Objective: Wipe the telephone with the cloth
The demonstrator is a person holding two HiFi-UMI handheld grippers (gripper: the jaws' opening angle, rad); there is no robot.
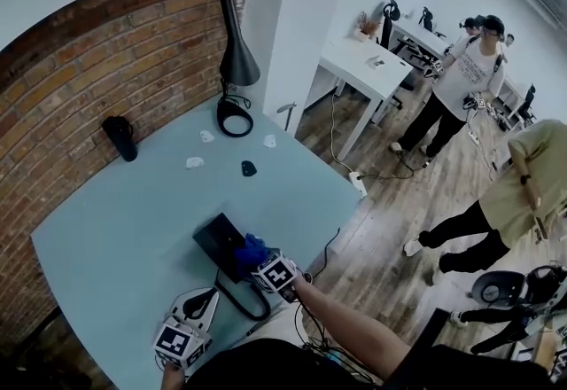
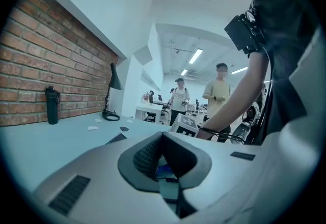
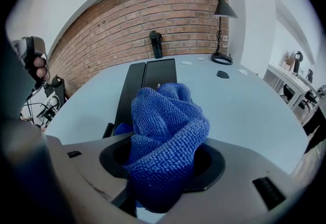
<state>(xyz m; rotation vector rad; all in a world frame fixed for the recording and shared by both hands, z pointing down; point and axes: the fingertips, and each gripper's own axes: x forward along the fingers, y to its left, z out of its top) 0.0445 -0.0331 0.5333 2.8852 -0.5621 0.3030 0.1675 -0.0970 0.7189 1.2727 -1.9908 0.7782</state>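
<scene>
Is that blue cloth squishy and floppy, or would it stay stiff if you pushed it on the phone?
Probably floppy: the cloth bunches in soft folds where the right gripper pinches it. It seems light, since the bunch stands up by itself. Its fuzzy weave would likely squash flat and grip the telephone, not skate over it.

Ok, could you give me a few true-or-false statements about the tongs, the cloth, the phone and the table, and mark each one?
1. The right tongs grip a blue cloth. True.
2. The left tongs hold the phone. False: they are shut on nothing, and the phone lies on the table.
3. A lamp stands at the table's far corner. True.
4. The bottle lies on its side. False: it stands upright by the brick wall.
</scene>
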